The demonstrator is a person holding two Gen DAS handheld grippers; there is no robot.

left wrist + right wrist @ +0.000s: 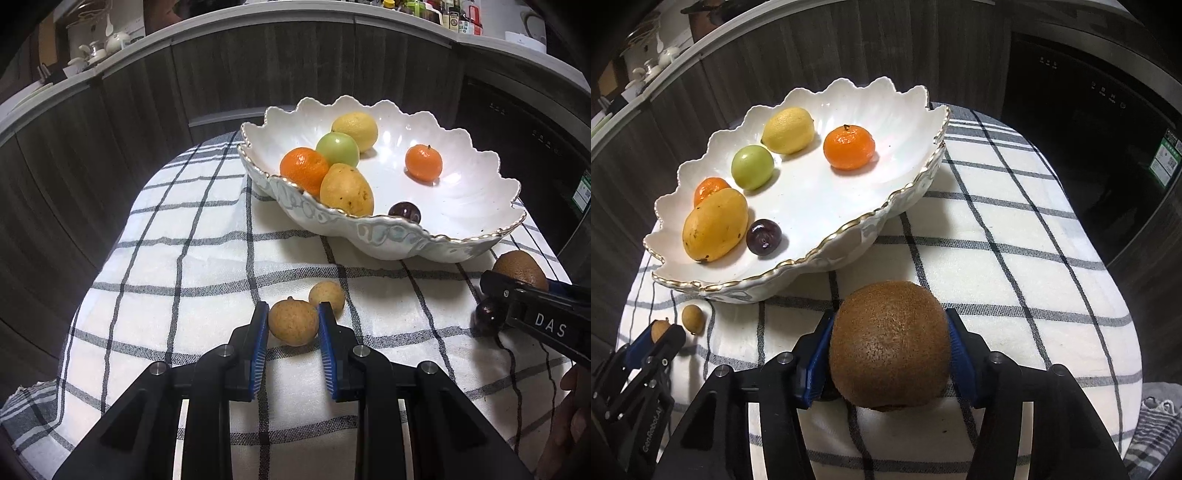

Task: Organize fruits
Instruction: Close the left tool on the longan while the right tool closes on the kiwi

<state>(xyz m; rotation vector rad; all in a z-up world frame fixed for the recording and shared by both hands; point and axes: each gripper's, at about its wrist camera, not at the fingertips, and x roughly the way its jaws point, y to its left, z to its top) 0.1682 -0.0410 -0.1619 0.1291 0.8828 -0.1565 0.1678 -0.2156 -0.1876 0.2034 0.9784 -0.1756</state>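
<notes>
Gripping kiwi (890, 343) at desk's near edge, right gripper (886, 354) fingers clench fruit's flanks; left gripper (293, 325) fingers flank longan (293, 322), contact unclear, cannot tell if clamped. Advice: lift kiwi clear of scalloped bowl (849, 225) rim, lower onto bare centre, away from plum (764, 236). Second longan (327, 295) just behind. Dark fruit (489, 316) half hidden behind right gripper; kiwi underside unseen.

Overhead light, glare on bowl (461, 192), dark fisheye-warped edges
</notes>
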